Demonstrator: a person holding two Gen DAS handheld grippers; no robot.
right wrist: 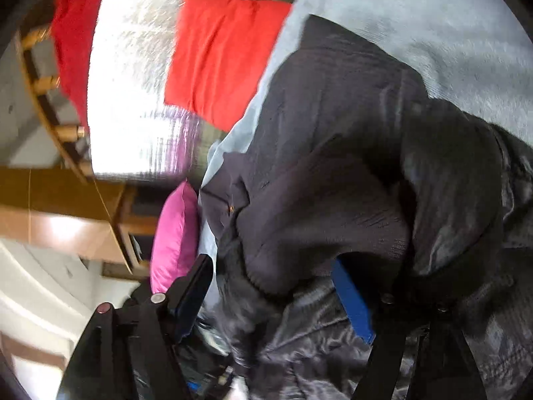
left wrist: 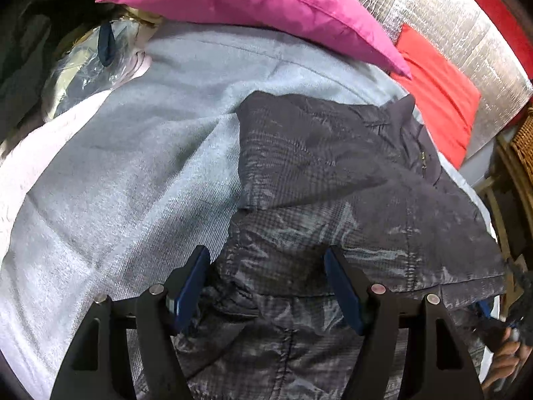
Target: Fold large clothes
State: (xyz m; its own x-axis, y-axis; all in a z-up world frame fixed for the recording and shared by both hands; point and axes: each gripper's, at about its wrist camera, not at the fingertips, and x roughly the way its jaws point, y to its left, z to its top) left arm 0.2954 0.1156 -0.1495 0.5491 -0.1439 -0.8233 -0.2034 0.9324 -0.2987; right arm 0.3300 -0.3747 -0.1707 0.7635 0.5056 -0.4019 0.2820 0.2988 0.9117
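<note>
Jacket lies on your grey blanket. Left gripper fingers stand apart, gripping nothing. Right gripper fingers stand apart astride the jacket's fabric.

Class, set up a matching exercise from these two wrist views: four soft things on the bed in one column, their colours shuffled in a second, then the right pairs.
Things:
1. jacket
2. blanket
3. large cushion
4. small cushion

Colours:
A. red
B. pale blue-grey
C. dark grey check
D. pink

Pairs: 1-C, 2-B, 3-D, 4-A
</note>
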